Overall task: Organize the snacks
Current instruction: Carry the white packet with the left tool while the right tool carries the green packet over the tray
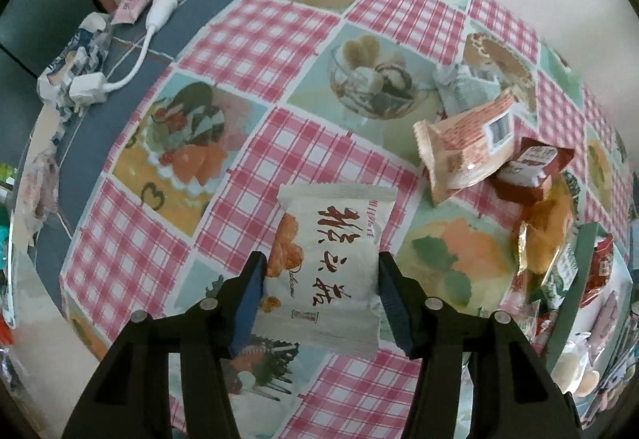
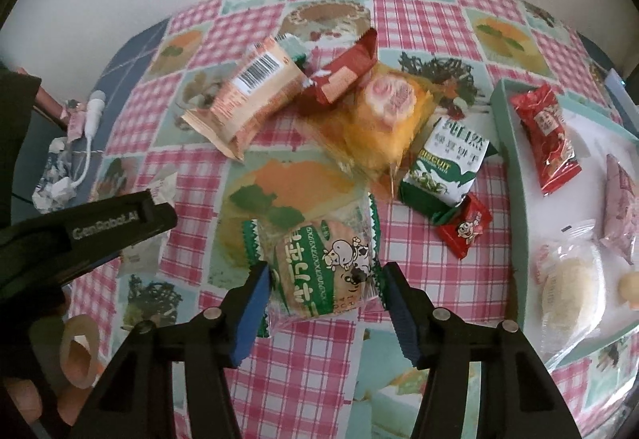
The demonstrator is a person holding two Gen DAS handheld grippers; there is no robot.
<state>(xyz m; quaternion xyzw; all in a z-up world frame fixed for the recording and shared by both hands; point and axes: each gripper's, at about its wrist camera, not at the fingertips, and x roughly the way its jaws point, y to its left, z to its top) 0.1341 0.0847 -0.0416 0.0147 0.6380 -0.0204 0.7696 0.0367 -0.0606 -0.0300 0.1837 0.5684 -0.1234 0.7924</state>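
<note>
My left gripper (image 1: 319,263) points down over the checked tablecloth (image 1: 255,39). It is shut on a white snack packet (image 1: 331,239) with dark printed characters, and both blue pads press its sides. The right gripper (image 2: 325,271) is shut on a clear packet with green edges and a cartoon cow (image 2: 319,255). Beyond it lies a loose pile: an orange brick-print packet (image 2: 251,95), a dark red packet (image 2: 343,75), a yellow wrapped cake (image 2: 383,119), a green-and-white biscuit packet (image 2: 447,167) and a small red candy (image 2: 463,227).
A teal-rimmed tray (image 2: 507,143) at the right holds a red packet (image 2: 547,135), a pink packet (image 2: 623,207) and a white round pastry (image 2: 567,287). A white cable with plug (image 1: 159,7) and crumpled wrappers (image 1: 80,51) lie on the bare blue tabletop at left.
</note>
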